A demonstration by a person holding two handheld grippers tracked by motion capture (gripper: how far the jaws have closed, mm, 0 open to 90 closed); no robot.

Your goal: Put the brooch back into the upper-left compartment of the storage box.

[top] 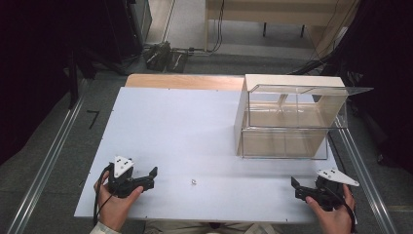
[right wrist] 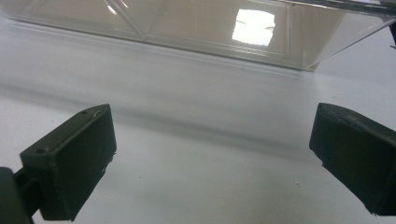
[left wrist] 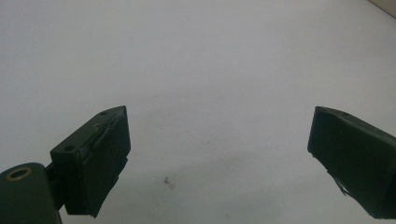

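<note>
My left gripper rests low over the white table near its front left, held in a hand, jaws wide open and empty. In the left gripper view my left gripper has only bare table between its jaws, with a tiny dark speck on the surface. A small pale object lies on the table just right of it. My right gripper sits at the front right, open and empty. Ahead of the right gripper is the clear box.
A clear plastic box with a pale wooden left side and a raised transparent lid stands at the back right of the table. Beyond the table are grey floor, cables and dark curtains. Metal rails run along both sides.
</note>
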